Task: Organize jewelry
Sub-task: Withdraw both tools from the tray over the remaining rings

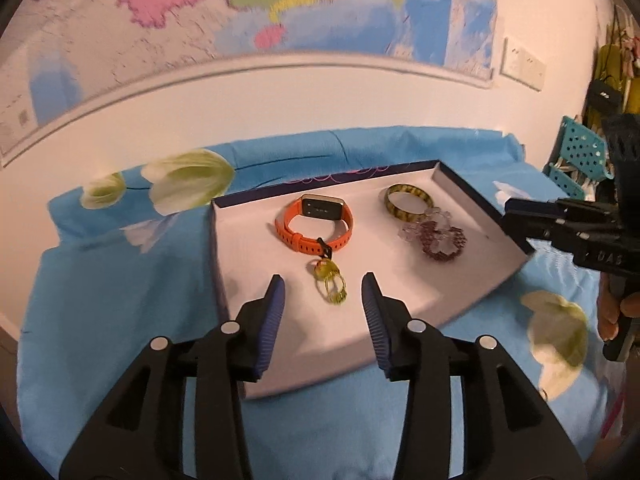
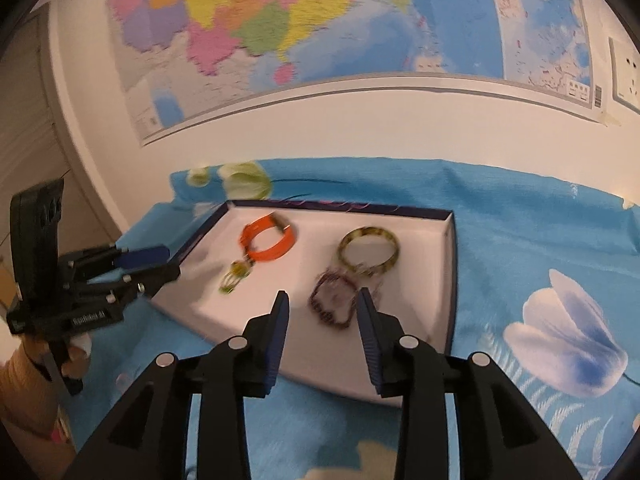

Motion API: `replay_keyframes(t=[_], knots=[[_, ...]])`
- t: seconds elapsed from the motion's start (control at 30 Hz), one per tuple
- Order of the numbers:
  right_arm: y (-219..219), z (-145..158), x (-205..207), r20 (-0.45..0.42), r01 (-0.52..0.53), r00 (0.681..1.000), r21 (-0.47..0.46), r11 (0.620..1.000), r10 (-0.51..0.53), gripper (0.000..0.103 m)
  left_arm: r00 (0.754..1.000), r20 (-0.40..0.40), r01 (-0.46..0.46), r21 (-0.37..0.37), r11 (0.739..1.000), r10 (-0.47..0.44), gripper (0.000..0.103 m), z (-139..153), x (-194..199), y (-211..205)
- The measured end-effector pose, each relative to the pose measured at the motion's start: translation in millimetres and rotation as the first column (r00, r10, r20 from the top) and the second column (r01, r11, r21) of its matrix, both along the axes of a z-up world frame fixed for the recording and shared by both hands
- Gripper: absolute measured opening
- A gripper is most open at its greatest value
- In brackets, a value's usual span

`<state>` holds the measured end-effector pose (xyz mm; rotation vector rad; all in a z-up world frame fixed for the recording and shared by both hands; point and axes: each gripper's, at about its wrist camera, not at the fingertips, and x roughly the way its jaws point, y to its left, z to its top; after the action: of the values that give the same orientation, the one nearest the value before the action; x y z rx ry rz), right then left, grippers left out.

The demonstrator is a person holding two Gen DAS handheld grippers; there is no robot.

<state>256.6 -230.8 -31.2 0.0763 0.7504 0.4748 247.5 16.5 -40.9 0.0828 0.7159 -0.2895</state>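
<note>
On the table's blue flowered cloth (image 1: 120, 300) sits a shallow white-lined box lid (image 1: 256, 264) holding four pieces: orange strap watch (image 1: 316, 220), yellow-green resin ring charm (image 1: 330, 284), mottled amber bangle (image 1: 408, 198), dark purple beaded bracelet (image 1: 440, 240). Left gripper (image 1: 323, 296) released, empty, the charm dead ahead between its jaws' line. Right gripper (image 2: 320, 312) likewise released, empty, beaded bracelet (image 2: 332, 304) just beyond its tips. Each hand is nearer its own piece.
</note>
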Motion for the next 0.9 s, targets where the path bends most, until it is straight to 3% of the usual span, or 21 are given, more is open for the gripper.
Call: replay_keyframes(t=[0.43,0.9], knots=[[7.0,-16.9,-69.4,-0.033,-0.066,0.997,-0.031,0.997,0.065,0.043,1.0,-0.03,-0.006,-0.018,1.0,0.005,0.043,-13.7,-75.9,25.0],[8.9,-34.8,-107.2,-0.087,-0.086,0.993,-0.013,0.996,0.084,0.044,0.999,-0.041,0.005,-0.051,0.999,-0.007,0.045,-21.9,-113.5,22.0]])
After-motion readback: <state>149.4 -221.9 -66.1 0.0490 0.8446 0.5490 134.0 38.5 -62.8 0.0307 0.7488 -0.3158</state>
